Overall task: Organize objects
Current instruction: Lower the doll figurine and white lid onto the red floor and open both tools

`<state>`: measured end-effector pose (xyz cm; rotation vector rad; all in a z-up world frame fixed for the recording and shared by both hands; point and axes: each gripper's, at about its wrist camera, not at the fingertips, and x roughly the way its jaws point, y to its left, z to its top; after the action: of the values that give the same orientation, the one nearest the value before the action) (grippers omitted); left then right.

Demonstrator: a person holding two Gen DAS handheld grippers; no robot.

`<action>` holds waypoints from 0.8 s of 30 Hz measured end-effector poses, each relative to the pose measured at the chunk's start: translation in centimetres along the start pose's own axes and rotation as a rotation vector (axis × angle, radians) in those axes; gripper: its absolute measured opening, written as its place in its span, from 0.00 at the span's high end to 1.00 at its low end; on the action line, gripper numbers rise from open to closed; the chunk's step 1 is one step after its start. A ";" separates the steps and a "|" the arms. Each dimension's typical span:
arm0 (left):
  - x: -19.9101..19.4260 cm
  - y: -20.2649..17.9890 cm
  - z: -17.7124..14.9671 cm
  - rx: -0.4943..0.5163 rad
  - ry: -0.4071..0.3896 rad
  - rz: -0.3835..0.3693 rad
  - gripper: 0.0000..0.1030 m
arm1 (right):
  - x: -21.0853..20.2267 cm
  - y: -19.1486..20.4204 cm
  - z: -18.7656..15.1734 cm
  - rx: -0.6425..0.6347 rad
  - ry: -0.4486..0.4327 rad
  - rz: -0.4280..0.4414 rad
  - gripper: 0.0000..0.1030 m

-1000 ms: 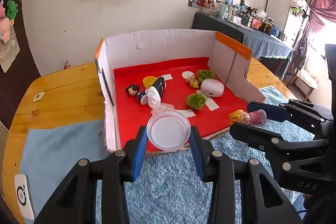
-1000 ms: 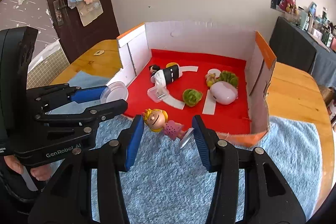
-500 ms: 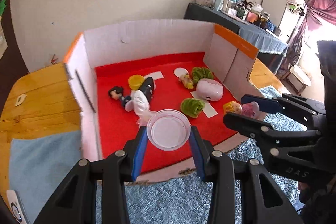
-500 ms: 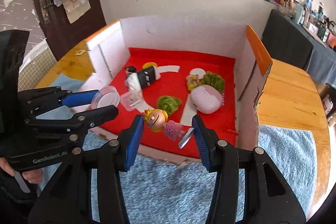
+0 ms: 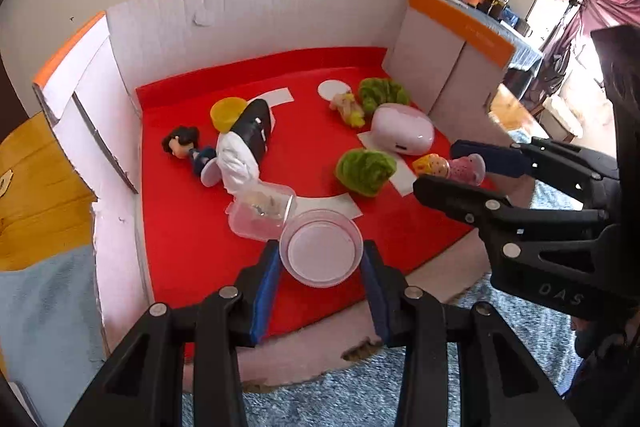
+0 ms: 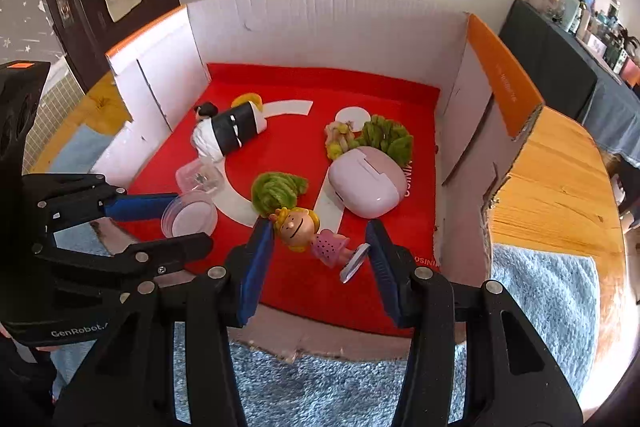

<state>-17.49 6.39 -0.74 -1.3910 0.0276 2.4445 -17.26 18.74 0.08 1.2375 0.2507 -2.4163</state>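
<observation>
My left gripper (image 5: 320, 267) is shut on a round clear plastic lid (image 5: 321, 247) and holds it over the front of the red-floored cardboard box (image 5: 256, 11). It also shows in the right wrist view (image 6: 188, 217). My right gripper (image 6: 316, 247) is shut on a blonde doll in a pink dress (image 6: 310, 233), held over the box's front edge; the doll also shows in the left wrist view (image 5: 448, 167). Inside the box lie a black-and-white figure (image 5: 240, 143), a clear cup (image 5: 260, 215), a pink case (image 5: 402, 133) and green plush pieces (image 5: 366, 171).
The box stands on a blue fuzzy mat (image 6: 540, 291) on a wooden table (image 6: 560, 179). Its side walls have orange tops (image 6: 504, 75). A yellow cup (image 5: 227, 113) and a small pale toy (image 5: 346, 105) lie further back in the box.
Both grippers have moved forward over the box's front edge, carrying the lid and the doll. The box now fills more of both views.
</observation>
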 end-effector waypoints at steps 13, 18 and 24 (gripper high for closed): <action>0.6 1.4 1.0 -0.012 0.000 0.055 0.59 | 1.6 0.2 0.2 -0.008 0.047 0.019 0.55; 0.9 2.0 1.3 -0.024 -0.006 0.066 0.59 | 2.0 -0.5 0.2 0.010 0.047 0.020 0.55; 1.0 2.1 1.5 -0.030 -0.014 0.084 0.59 | 2.2 -0.6 0.2 0.020 0.047 0.023 0.55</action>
<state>-19.86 4.92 -1.10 -1.4126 0.0469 2.5332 -18.85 18.61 -1.59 1.3002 0.2253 -2.3783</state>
